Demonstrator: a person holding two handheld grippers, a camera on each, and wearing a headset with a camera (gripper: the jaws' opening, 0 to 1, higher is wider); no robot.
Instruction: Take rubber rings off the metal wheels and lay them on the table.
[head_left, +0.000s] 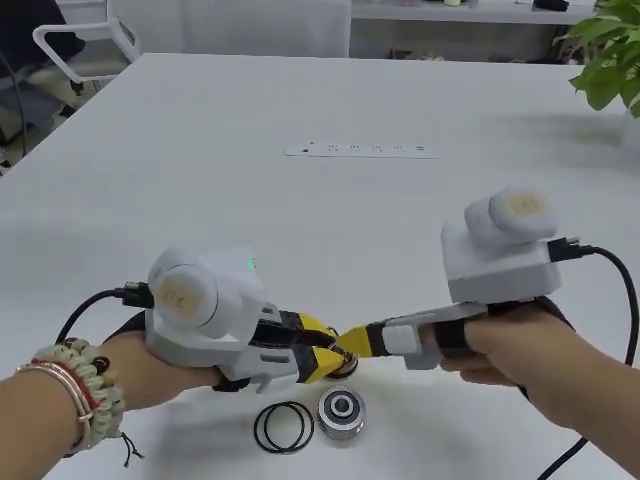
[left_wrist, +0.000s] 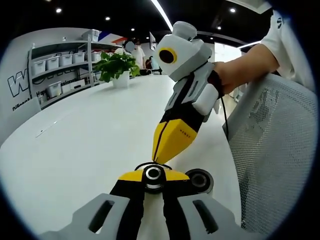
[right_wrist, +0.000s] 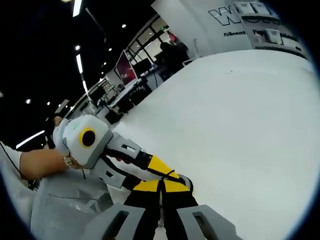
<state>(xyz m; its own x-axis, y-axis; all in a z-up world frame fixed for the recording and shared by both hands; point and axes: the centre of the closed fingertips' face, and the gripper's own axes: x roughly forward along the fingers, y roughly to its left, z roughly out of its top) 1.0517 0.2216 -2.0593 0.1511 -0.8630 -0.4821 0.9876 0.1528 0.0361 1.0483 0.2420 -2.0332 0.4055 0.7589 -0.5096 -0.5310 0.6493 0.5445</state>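
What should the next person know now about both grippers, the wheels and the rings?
Left gripper: jaws shut on a small silver metal wheel, held over the white table.
Right gripper: jaws shut, tip at the thin black rubber ring on that wheel; grip uncertain.
Done: two black rubber rings lie on the table beside a second metal wheel.
Left: pull this ring off and lay it down.

Bright, even light from ceiling strips (left_wrist: 162, 11) and spots falls on the white worktop (head_left: 330, 100), leaving it pale, with soft, faint shadows at its near edge and a small glint on the wheel (left_wrist: 153, 175). Both gripper views bend strongly at the edges, and the right gripper view is slightly blurred.
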